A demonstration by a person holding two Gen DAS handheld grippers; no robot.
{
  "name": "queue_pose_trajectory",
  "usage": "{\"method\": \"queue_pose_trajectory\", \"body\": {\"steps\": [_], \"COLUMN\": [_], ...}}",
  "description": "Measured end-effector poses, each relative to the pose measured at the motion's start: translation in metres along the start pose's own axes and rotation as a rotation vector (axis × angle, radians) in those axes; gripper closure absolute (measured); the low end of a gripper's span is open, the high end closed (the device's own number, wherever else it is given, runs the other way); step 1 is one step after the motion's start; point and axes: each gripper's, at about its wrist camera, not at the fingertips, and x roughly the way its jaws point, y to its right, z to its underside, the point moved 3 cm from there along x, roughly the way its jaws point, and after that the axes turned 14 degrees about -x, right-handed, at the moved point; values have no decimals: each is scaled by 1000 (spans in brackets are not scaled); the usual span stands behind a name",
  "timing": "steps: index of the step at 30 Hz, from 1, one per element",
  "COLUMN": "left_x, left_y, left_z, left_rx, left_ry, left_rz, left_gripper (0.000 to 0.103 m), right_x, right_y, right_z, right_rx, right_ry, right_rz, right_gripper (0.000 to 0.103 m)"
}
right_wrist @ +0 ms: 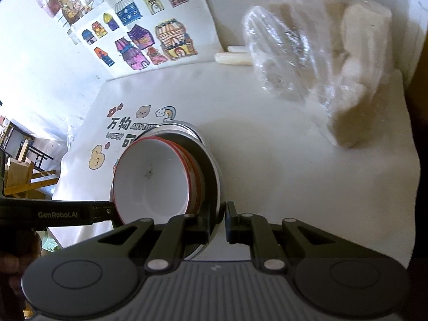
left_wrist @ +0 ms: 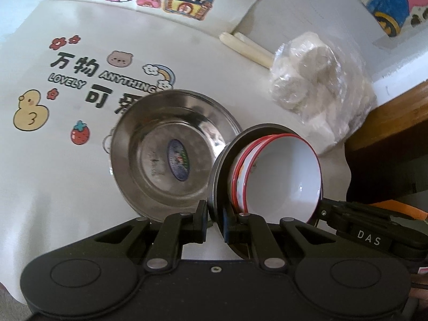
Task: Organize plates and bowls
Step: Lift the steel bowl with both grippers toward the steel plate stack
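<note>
Because the nested red-rimmed bowls (left_wrist: 281,176) sat loose in the slick, rigid steel plate (right_wrist: 212,179), both the left tool (left_wrist: 215,220) and right tool (right_wrist: 217,220) pinched that plate's rim, probably the steadiest hold.

The left gripper (left_wrist: 215,220) and the right gripper (right_wrist: 216,220) face each other from opposite sides. Each has its fingers nearly closed, pinching a thin rim.
</note>
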Motion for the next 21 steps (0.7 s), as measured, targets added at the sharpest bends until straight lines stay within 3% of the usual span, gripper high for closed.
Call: {"method": "queue_pose_trajectory", "body": {"steps": [21], "left_x": [-7], "left_y": [-38], "left_z": [-32], "left_rx": [-65], "left_ry": [22], "left_rz": [-20], "left_gripper": [93], "right_x": [35], "right_y": [-32], "right_z": [-36], "right_rx": [-60], "right_ry": [-28], "right_rz": [-32], "right_gripper": [91]}}
